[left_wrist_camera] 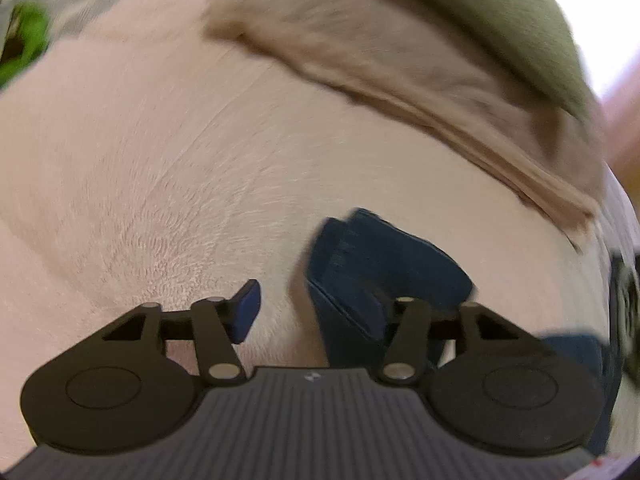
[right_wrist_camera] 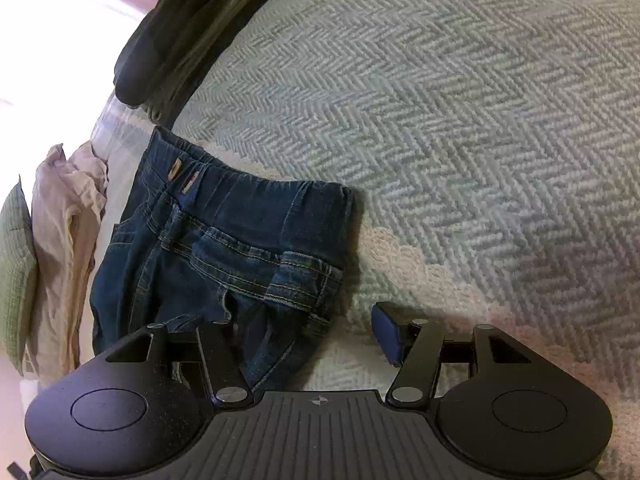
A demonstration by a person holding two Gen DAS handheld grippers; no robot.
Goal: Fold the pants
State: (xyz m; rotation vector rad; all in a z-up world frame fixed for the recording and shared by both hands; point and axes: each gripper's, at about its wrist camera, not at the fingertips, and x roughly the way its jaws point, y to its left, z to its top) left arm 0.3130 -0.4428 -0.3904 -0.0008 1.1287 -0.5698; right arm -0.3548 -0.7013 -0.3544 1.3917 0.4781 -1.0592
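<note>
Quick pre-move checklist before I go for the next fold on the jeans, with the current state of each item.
1. Left claw open: ok; denim sits between the fingers, unpinched.
2. Right claw open: ok.
3. Jeans flat on the bed: not ok; bunched, with a cuff folded onto the seat.
4. Waistband visible: ok.
5. Beige garment clear of the jeans: cannot tell; close by in both views.
6. Dark folded stack clear of the jeans: ok.

No readable text, label, brand or number anywhere.
</note>
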